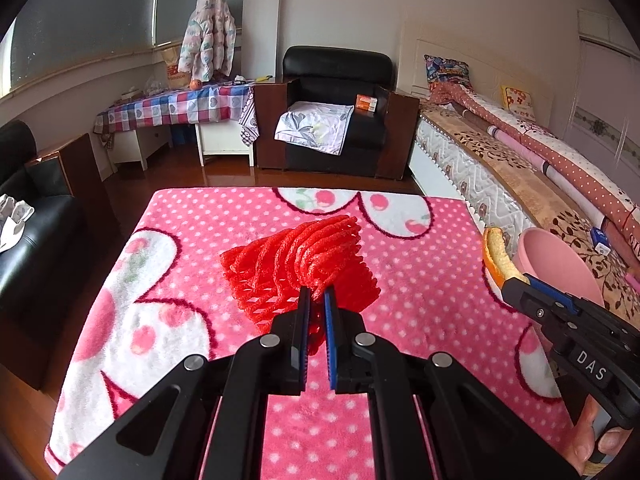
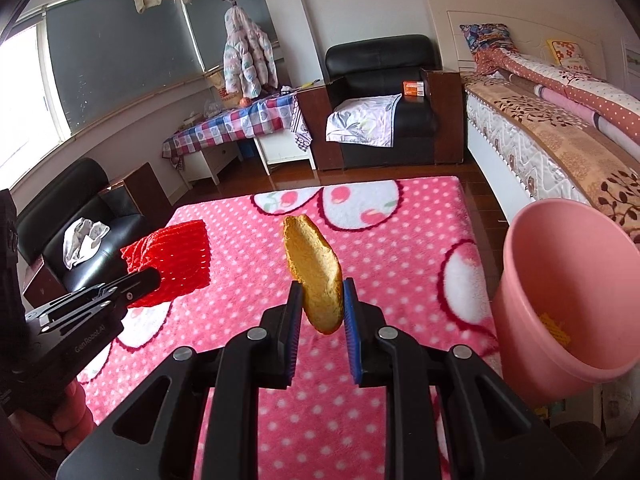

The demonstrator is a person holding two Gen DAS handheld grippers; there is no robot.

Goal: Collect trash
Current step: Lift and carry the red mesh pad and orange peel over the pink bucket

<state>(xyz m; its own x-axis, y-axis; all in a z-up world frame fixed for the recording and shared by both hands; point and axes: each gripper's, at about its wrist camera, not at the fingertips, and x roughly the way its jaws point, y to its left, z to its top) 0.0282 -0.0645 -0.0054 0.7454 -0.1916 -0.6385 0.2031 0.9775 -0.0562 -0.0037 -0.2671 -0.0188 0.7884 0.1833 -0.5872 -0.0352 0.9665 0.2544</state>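
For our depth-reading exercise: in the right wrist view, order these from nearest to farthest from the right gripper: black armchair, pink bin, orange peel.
1. Orange peel: clamped in the right gripper.
2. Pink bin: close by on the right.
3. Black armchair: across the room, against the far wall.

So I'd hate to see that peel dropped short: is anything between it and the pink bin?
Nothing visible. The right gripper holds the orange peel above the pink blanket, and the pink bin stands open just to its right, with only air between them.
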